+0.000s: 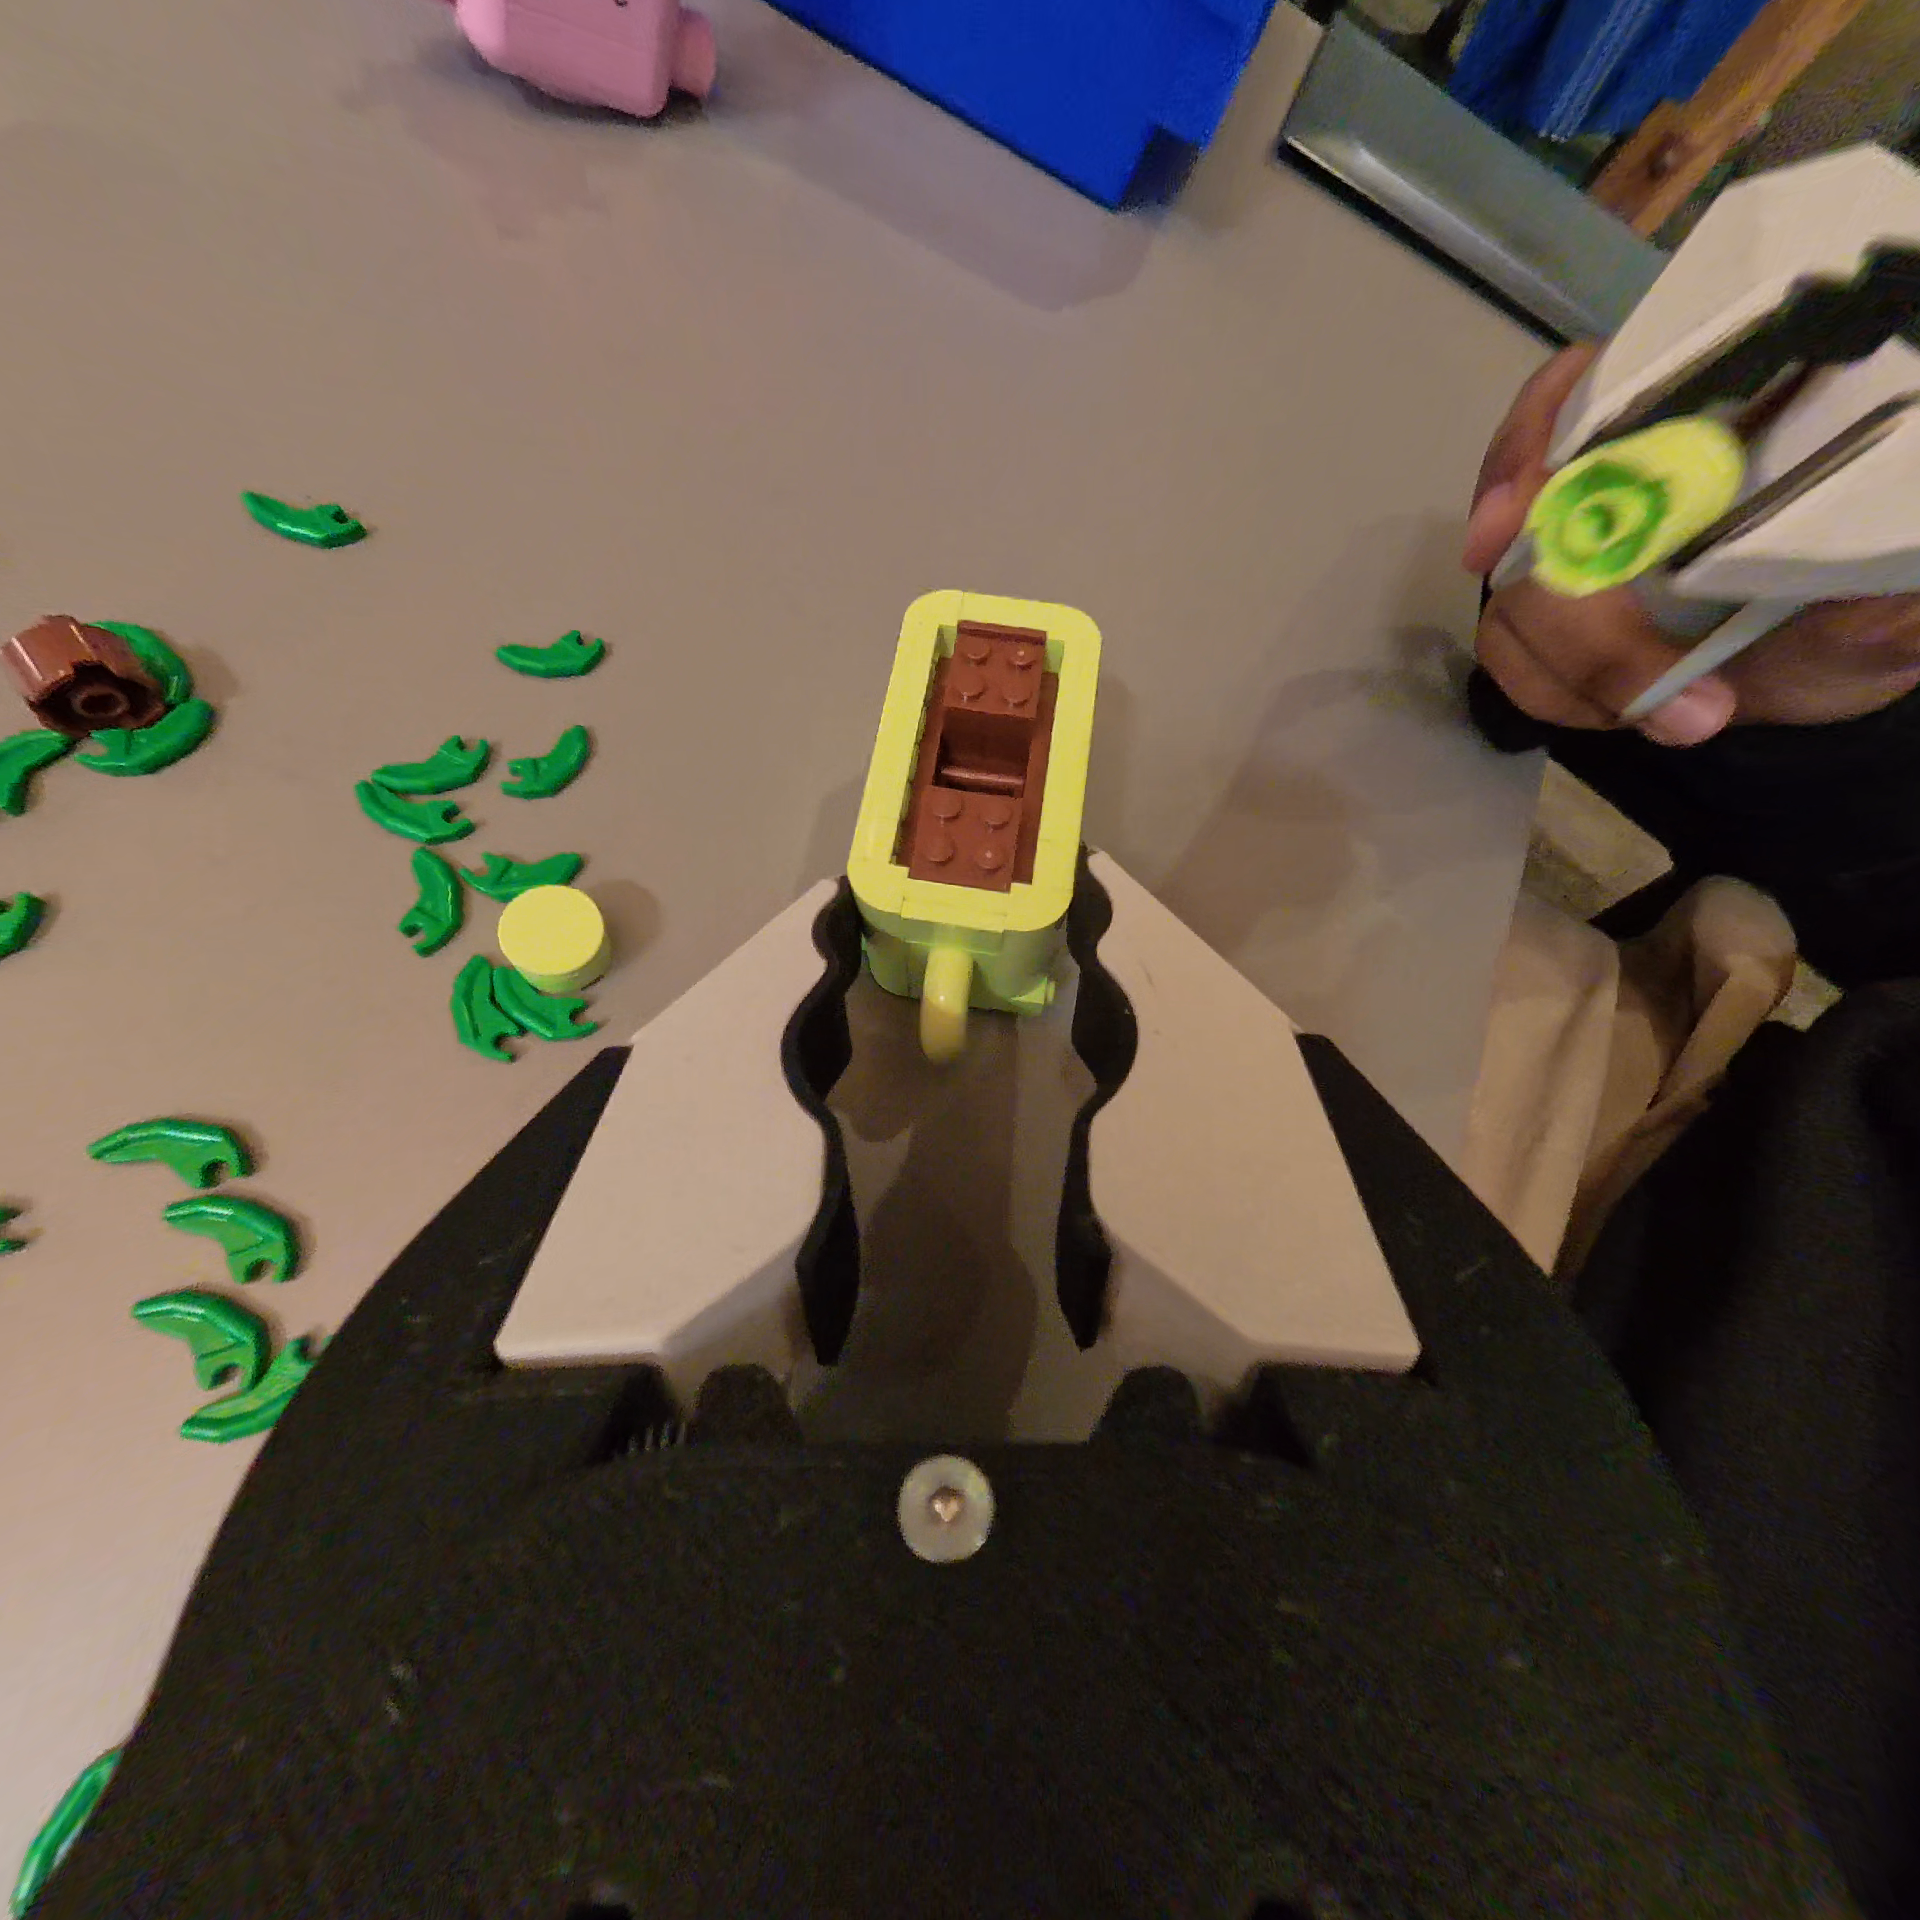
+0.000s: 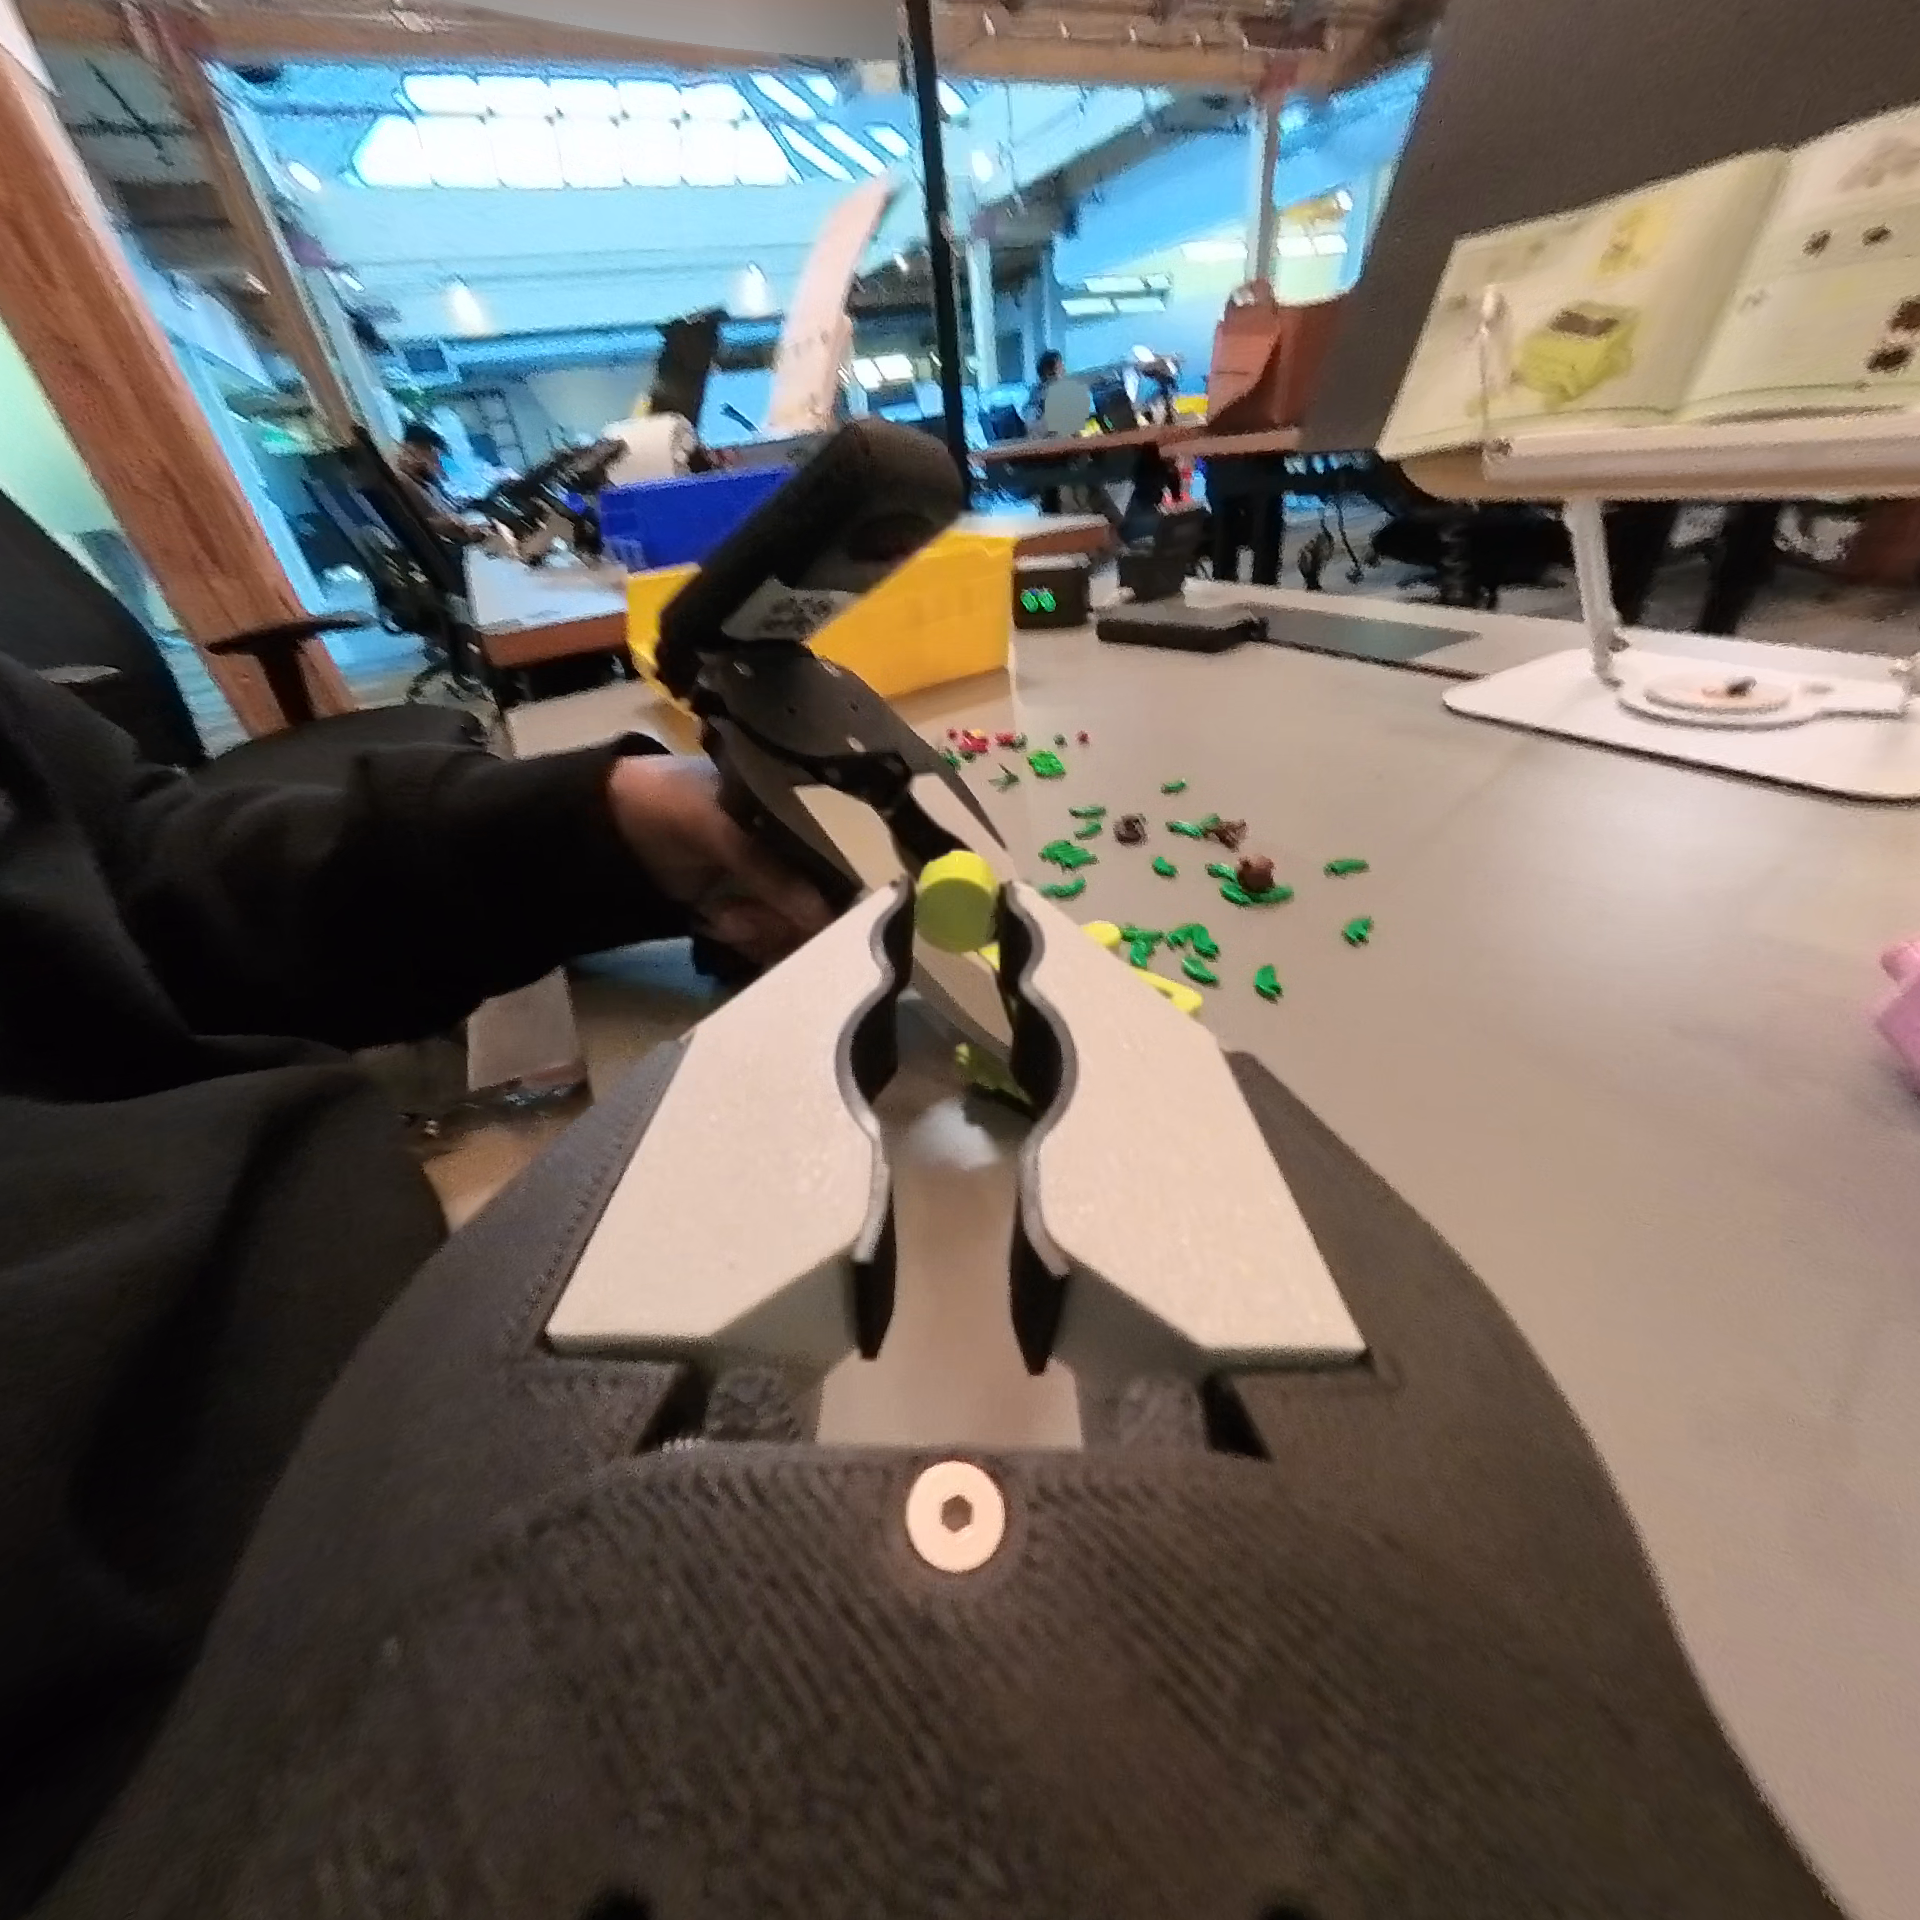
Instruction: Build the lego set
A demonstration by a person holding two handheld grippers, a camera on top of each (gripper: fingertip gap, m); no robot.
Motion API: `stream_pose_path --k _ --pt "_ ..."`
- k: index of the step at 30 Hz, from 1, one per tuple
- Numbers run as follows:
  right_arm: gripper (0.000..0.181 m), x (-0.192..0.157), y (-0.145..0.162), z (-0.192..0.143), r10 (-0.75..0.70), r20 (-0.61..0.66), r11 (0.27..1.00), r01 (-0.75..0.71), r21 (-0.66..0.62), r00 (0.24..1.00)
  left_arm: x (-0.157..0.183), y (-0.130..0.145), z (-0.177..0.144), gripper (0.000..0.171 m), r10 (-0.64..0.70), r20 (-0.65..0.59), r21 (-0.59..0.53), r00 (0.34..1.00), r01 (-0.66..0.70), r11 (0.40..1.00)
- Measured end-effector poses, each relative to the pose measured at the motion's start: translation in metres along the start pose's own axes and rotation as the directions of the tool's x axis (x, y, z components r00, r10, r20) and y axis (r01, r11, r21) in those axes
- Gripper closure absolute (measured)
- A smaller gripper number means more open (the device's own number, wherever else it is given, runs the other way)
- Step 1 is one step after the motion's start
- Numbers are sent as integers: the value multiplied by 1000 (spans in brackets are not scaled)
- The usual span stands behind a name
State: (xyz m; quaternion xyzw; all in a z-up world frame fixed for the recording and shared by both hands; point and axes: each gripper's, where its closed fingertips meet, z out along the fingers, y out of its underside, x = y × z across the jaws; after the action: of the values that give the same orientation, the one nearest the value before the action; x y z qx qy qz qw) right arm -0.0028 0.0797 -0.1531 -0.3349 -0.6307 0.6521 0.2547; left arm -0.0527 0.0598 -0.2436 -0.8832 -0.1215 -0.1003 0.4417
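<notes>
My left gripper (image 1: 961,920) is shut on a lime-yellow box build (image 1: 977,769) with brown studded plates inside and a small yellow handle facing me; it rests on the grey table (image 1: 727,416). My right gripper (image 2: 956,914) is shut on a round lime-yellow piece (image 2: 954,902). In the left wrist view that gripper (image 1: 1642,509) shows at the right, held by a hand, above the table edge, with the round piece's (image 1: 1631,504) green underside facing the camera. The left gripper (image 2: 831,727) shows in the right wrist view just beyond the round piece.
Several green leaf pieces (image 1: 447,790) lie scattered left of the build, with a round yellow piece (image 1: 554,935) and a brown round piece (image 1: 83,681). A pink object (image 1: 592,47) and a blue bin (image 1: 1018,73) sit at the back. An open instruction booklet (image 2: 1662,301) stands on a white stand. About 20 cm separates my left fingertips from the pink object (image 1: 592,47).
</notes>
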Motion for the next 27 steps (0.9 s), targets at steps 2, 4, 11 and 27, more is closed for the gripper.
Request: stream_pose_path --k 2,4,11,27 --pt "167 9 11 3 11 -63 997 -16 -82 998 -1 -4 3 132 -79 -4 17 997 79 997" --pt "167 18 23 6 47 -122 985 -67 -161 991 -1 -8 5 132 -194 -28 36 981 195 980" --pt "167 18 54 20 152 -192 922 -209 -326 970 1 -10 8 132 -329 -71 54 942 333 941" --pt "167 18 72 36 -48 -330 891 -109 -441 943 -1 -15 11 132 -381 -52 130 923 385 914"
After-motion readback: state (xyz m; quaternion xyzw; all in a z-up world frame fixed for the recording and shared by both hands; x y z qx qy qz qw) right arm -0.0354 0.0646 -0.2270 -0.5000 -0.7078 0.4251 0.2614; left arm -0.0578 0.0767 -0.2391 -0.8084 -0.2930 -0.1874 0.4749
